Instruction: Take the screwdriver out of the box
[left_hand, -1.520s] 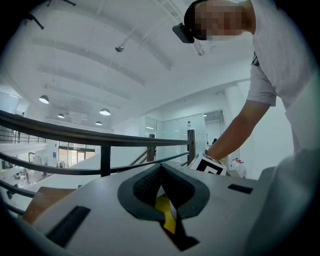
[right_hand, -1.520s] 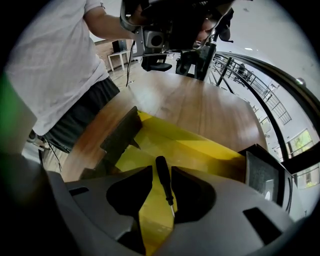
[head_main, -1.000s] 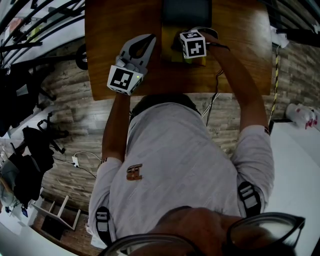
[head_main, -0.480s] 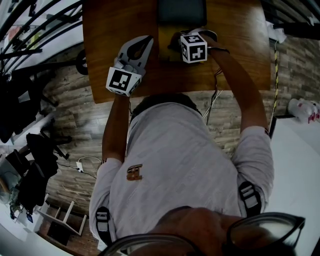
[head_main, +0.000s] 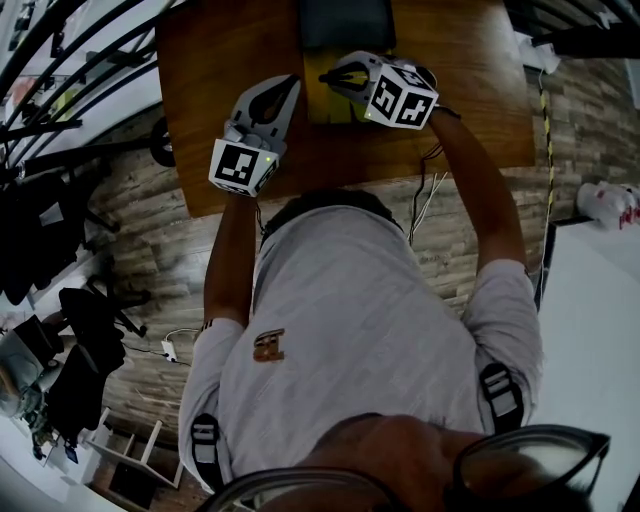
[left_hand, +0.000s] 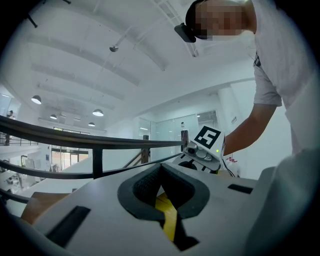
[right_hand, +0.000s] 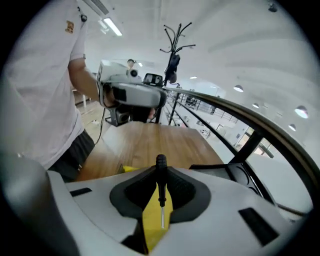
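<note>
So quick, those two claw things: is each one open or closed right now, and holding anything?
Left gripper: closed, nothing between its jaws.
Right gripper: closed on the screwdriver.

The right gripper (right_hand: 160, 176) clamps a small black-handled screwdriver (right_hand: 160, 161) between its jaws, handle poking past the tips, a yellow surface (right_hand: 154, 220) beneath them and a wooden table (right_hand: 150, 142) beyond.

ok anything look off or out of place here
Nothing stands out. The right tool grips the screwdriver by its handle, tip pointing back toward the camera, above the wooden table. The left tool is shut and empty.
</note>
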